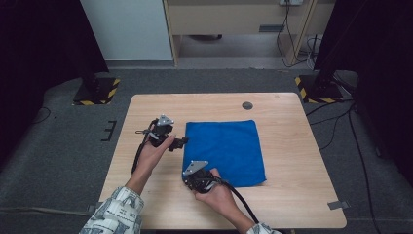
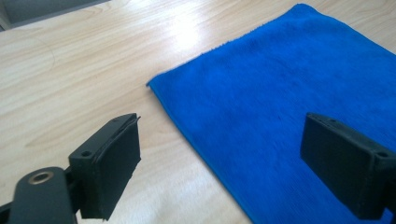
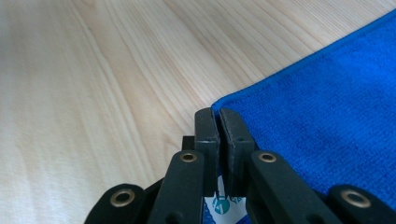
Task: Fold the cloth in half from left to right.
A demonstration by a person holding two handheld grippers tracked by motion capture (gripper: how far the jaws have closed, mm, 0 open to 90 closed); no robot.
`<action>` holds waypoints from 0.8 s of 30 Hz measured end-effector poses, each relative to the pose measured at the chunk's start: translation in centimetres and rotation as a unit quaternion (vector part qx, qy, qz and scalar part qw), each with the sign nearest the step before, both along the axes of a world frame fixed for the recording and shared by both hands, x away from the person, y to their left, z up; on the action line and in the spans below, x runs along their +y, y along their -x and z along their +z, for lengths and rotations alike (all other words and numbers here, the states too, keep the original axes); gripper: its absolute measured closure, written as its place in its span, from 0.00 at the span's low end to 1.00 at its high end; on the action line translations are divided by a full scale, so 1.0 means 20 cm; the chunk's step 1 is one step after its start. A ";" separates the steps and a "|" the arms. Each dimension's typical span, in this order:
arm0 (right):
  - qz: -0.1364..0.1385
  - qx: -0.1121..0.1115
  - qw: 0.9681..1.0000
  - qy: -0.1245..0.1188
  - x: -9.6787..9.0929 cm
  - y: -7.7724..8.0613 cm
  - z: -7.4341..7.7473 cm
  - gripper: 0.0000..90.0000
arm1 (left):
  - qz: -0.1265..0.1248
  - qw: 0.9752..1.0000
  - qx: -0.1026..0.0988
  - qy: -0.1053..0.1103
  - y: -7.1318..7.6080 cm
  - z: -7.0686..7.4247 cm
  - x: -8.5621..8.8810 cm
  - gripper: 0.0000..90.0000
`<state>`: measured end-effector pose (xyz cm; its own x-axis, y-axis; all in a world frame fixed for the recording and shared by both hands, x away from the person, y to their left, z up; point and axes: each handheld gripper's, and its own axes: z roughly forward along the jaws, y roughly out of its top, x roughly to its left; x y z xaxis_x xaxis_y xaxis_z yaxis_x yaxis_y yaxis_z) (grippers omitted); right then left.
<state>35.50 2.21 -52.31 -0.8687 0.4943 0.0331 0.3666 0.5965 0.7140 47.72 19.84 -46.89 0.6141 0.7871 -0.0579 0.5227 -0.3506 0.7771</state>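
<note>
A blue cloth (image 1: 224, 151) lies flat on the wooden table (image 1: 292, 122), a little right of its middle. My left gripper (image 1: 181, 142) hovers by the cloth's far-left corner. In the left gripper view its jaws (image 2: 224, 140) stand wide open, one over bare wood, the other over the cloth (image 2: 289, 93), with nothing between them. My right gripper (image 1: 191, 176) sits at the cloth's near-left corner. In the right gripper view its jaws (image 3: 218, 114) are pressed together on that corner of the cloth (image 3: 327, 93), which still lies flat.
A small dark round hole (image 1: 247, 105) marks the table near its far edge. On the floor beyond the table, two black stands with yellow-striped bases (image 1: 96, 91) (image 1: 319, 87) sit at left and right. Cables (image 1: 341, 126) run along the floor at right.
</note>
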 end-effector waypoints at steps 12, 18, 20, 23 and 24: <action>0.008 0.013 1.000 -0.019 0.06 0.06 0.02 0.97 | 0.033 0.999 0.002 -0.024 -0.20 -0.16 0.02 0.36; 0.017 0.013 1.000 -0.012 0.09 0.08 0.01 0.97 | 0.046 0.999 0.005 -0.008 -0.25 -0.23 0.05 0.46; 0.018 0.014 1.000 -0.013 0.10 0.09 0.01 0.97 | 0.044 0.999 0.001 -0.009 -0.25 -0.25 0.04 0.49; 0.018 0.018 1.000 -0.014 0.11 0.09 0.01 0.97 | 0.040 0.999 0.005 -0.033 -0.27 -0.27 0.02 0.51; 0.015 0.018 1.000 -0.016 0.11 0.09 0.01 0.97 | 0.039 0.999 0.009 -0.037 -0.28 -0.27 0.01 0.51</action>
<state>33.68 4.33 -52.07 -0.8815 0.4654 0.0794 0.3739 0.5853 0.7194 53.41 20.07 -52.35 0.5506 0.8347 -0.0077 0.5637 -0.3650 0.7410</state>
